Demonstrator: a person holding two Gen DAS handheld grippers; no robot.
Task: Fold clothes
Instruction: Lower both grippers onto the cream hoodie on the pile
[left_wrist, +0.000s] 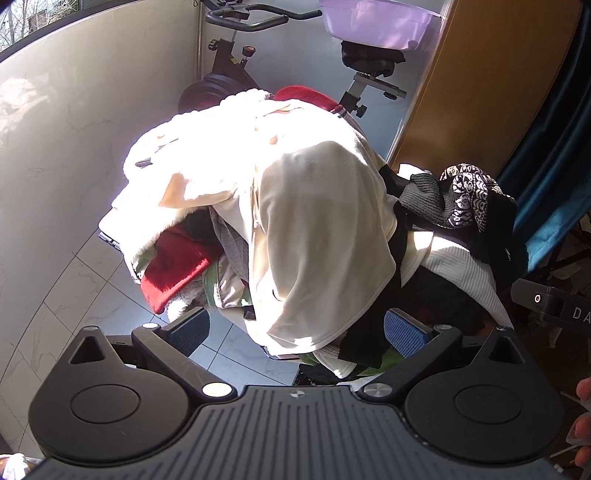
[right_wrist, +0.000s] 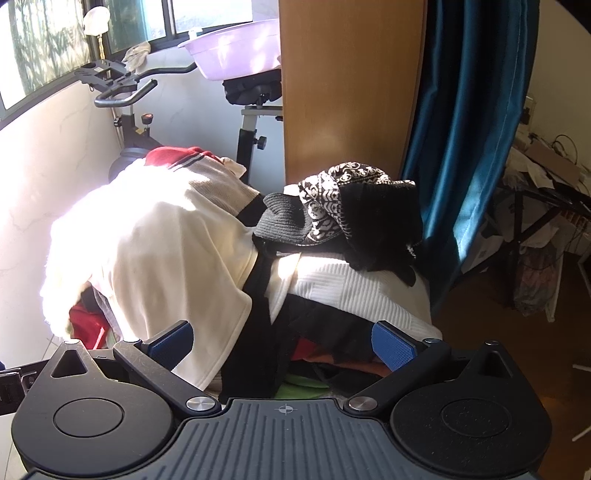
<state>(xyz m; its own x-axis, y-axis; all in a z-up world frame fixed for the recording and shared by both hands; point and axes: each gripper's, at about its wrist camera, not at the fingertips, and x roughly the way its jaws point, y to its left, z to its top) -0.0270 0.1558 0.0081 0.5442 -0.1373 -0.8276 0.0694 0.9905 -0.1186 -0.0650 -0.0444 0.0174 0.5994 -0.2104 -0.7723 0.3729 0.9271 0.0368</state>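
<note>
So I've got both claws up in front of the laundry heap, nothing grabbed. My left claw is spread wide, blue pads empty, and the hem of a big cream sweatshirt hangs right down between its fingers without either pad touching it as far as I can see. Off to the left of that claw a red knit thing pokes out from under the cream layers, and to the right there's a black strip of fabric dangling close to the right pad. Further ahead and right sits a black-and-white patterned knit on top of the pile.

My right claw is just as wide open and holding nothing. Straight ahead between its fingers is that dark strip plus a jumble of black stuff; the cream sweatshirt sits ahead-left, a white ribbed piece ahead-right, and the patterned knit beyond it, higher up.

Behind the heap there's an exercise bike with a lilac basin parked on its seat, a wooden panel and a teal curtain to the right.
</note>
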